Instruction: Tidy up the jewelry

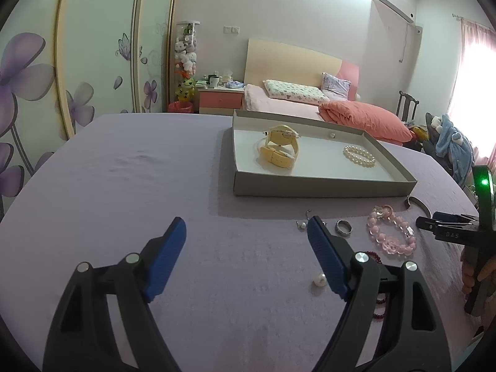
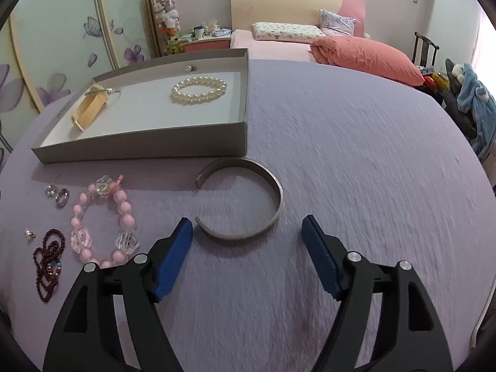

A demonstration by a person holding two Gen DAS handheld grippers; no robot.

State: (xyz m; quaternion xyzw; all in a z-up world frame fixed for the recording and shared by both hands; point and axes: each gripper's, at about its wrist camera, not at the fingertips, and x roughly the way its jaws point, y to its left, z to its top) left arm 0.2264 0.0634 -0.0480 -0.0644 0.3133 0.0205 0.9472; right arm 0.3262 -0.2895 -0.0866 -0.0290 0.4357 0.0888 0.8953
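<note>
A grey cardboard tray (image 1: pixel 310 186) (image 2: pixel 148 150) holds a yellow watch (image 1: pixel 280 148) (image 2: pixel 90 107), a pearl bracelet (image 1: pixel 359 155) (image 2: pixel 199 90) and a small pearl stud (image 2: pixel 189 68). In front of it on the purple cloth lie a silver cuff bangle (image 2: pixel 248 198), a pink bead bracelet (image 2: pixel 102 220) (image 1: pixel 392 232), a silver ring (image 2: pixel 62 197) (image 1: pixel 344 228), a dark red bead string (image 2: pixel 48 263), an earring (image 1: pixel 302 223) and a loose pearl (image 1: pixel 319 280). My right gripper (image 2: pixel 246 226) is open, just short of the bangle. My left gripper (image 1: pixel 246 231) is open and empty.
The table is covered in purple cloth (image 2: pixel 356 170). Behind it stand a bed with a coral pillow (image 1: pixel 365 119), a pink nightstand (image 1: pixel 220 99) and floral wardrobe doors (image 1: pixel 37 77). A chair with clothes (image 2: pixel 471 99) is at the right.
</note>
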